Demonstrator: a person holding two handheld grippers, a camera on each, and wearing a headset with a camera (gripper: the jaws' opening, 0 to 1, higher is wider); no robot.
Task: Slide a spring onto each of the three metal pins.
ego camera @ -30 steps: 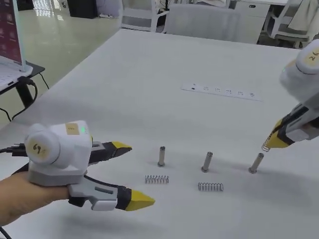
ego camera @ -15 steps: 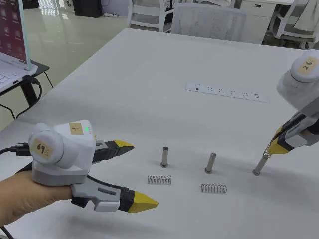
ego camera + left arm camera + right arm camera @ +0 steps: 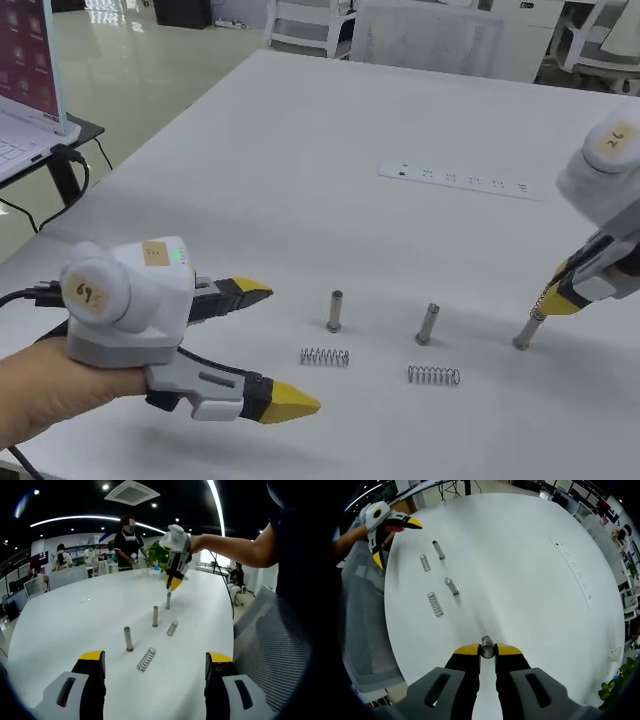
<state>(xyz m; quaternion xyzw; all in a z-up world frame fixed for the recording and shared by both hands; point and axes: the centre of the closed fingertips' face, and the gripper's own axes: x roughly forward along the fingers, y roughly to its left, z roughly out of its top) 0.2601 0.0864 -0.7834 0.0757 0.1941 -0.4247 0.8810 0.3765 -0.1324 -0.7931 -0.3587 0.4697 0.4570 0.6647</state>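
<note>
Worktop: a wide white worktop (image 3: 300, 150) lies under both tools.
Left tool: the grey, yellow-tipped left tool (image 3: 288, 348) has its jaws spread wide and holds nothing.
Right tool: the matching right tool (image 3: 552, 298) pinches a small coiled steel spring (image 3: 488, 647).
Pins: of three upright steel pins, the end pin (image 3: 524, 332) is directly below the right tool's tip. The middle pin (image 3: 428, 323) and near pin (image 3: 334, 310) stand between the tools.
Loose springs: one loose spring (image 3: 325, 356) lies just ahead of the left tool, the other loose spring (image 3: 434, 375) beyond it.
</note>
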